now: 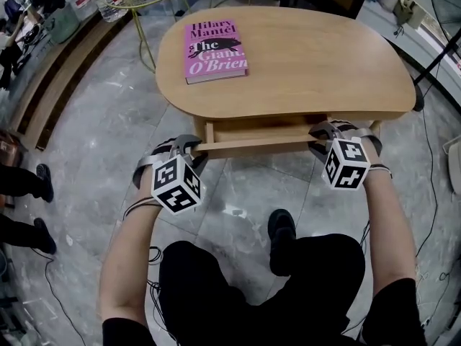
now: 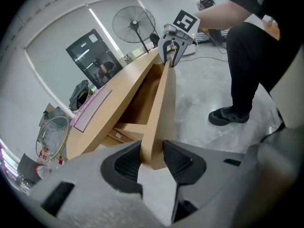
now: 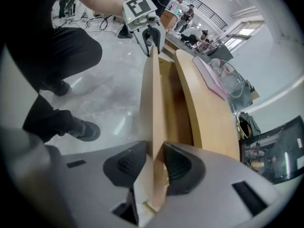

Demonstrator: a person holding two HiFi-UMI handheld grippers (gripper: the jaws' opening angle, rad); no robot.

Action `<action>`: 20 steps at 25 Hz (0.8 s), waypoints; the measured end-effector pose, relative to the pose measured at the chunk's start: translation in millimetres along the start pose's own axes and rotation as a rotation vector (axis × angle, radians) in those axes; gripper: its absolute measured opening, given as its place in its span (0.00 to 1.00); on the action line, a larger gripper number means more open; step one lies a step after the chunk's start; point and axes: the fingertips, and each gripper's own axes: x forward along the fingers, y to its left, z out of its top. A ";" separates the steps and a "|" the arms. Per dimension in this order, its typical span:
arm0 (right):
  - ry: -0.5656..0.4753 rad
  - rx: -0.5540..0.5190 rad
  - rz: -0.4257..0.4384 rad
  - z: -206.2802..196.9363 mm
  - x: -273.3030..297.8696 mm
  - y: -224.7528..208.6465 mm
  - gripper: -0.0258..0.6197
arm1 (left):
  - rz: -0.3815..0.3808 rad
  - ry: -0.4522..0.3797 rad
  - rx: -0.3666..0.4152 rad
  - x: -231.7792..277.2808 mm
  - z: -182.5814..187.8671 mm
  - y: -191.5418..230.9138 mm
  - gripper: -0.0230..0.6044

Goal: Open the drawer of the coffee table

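**A:** Head view: the drawer front [image 1: 252, 144] stands just proud of the near edge of the coffee table [image 1: 310, 63]. The left gripper [image 1: 189, 148] is at its left end and the right gripper [image 1: 322, 137] at its right.

**B:** Pull both ends evenly, I'd say, or it could rack and jam.

**A:** Left gripper view: the pads [image 2: 128, 163] pinch the panel's end, nothing else held.

**B:** Right gripper view: same, jaws closed narrow on the board. There's bare floor [image 3: 104, 89] behind, and only the person's shoe [image 3: 78, 129] limits the draw.

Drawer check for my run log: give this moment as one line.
left claw: shut on drawer front | right claw: shut on drawer front | drawer: partly open
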 end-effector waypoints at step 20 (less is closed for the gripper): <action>0.222 0.062 0.211 2.2 -8.5 36.8 0.18 | -0.085 -0.054 -0.064 -14.3 -1.5 -34.4 0.24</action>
